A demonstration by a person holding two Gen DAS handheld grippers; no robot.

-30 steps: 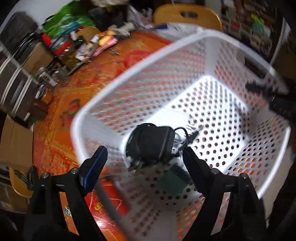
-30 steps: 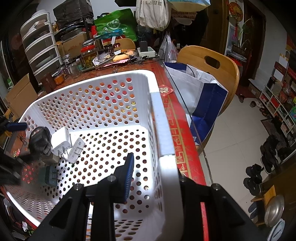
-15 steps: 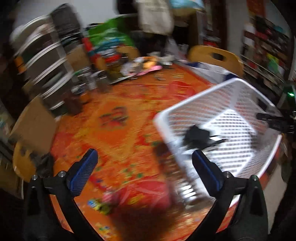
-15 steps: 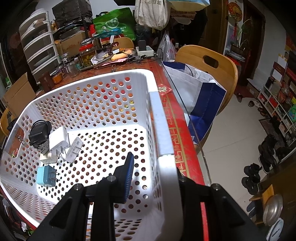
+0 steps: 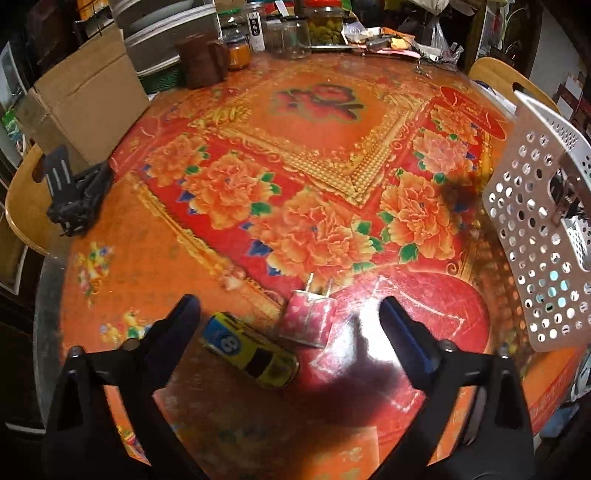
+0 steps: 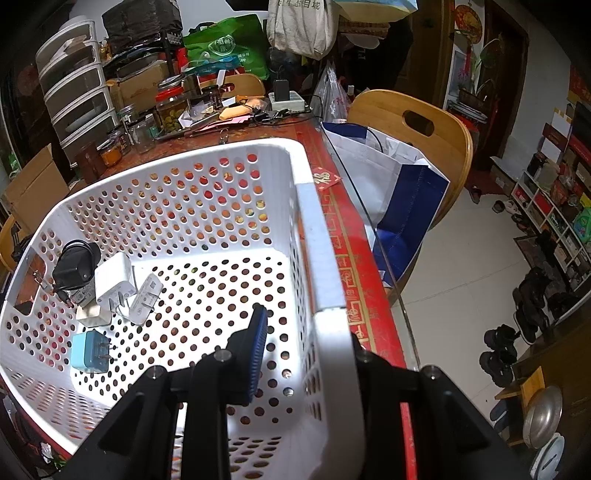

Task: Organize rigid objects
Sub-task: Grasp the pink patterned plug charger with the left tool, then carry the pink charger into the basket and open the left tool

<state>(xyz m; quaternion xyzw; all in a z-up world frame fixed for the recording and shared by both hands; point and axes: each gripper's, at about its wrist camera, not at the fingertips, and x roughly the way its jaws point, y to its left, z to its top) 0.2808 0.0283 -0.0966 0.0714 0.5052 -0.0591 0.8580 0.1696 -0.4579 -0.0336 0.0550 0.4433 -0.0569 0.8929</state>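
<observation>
A white perforated basket (image 6: 184, 206) stands on the flowered table; my right gripper (image 6: 306, 354) is shut on the basket's right rim. Inside lie a black adapter (image 6: 75, 267), a white charger (image 6: 114, 280), a flat white plug (image 6: 147, 299) and a light blue charger (image 6: 90, 352). In the left wrist view the basket (image 5: 535, 258) shows at the right. My left gripper (image 5: 288, 321) hangs over the table with its jaws closing; a pink plug charger (image 5: 308, 317) and a yellow and blue toy car (image 5: 249, 349) lie between the fingers, untouched.
Jars (image 5: 325, 22), a brown mug (image 5: 201, 61) and papers crowd the table's far edge. A cardboard box (image 5: 81, 92) and a black object (image 5: 75, 195) sit at the left. Wooden chairs (image 6: 417, 147) and a blue and white bag (image 6: 399, 184) stand to the right.
My left gripper swung out of the basket leftward, leaving the black adapter inside, and now hangs low over the pink charger and toy car. The right gripper and basket stayed still.
</observation>
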